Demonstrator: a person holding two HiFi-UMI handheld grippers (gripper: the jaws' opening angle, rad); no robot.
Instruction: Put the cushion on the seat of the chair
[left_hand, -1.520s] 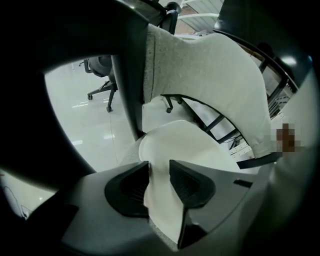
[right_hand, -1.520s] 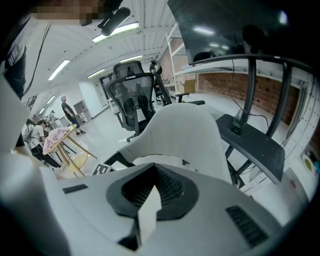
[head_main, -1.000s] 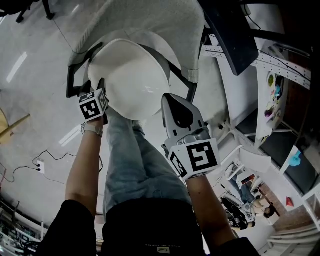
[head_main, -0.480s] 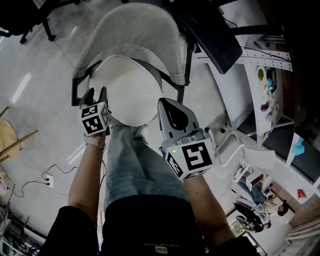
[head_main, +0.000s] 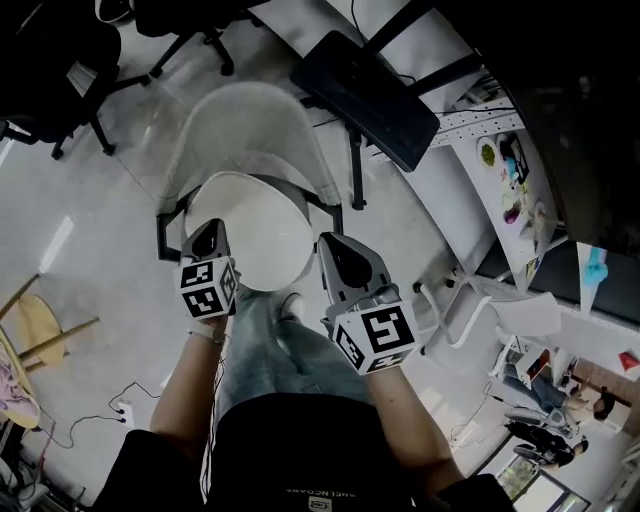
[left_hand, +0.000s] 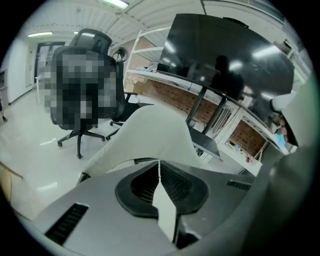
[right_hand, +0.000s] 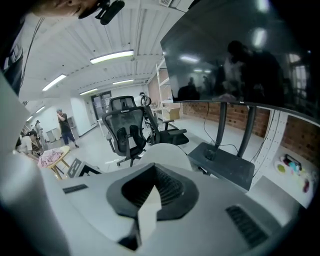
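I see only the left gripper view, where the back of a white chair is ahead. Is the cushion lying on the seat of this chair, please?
Observer: Yes. In the head view the round white cushion lies flat on the seat of the chair.
Operator: Does the right tool hold something?
Observer: No. The right gripper view shows the right tool with its jaws together and nothing between them.
Operator: Where does the person stand?
Observer: Directly in front of the seat. The head view shows the legs in jeans at the cushion's front edge.
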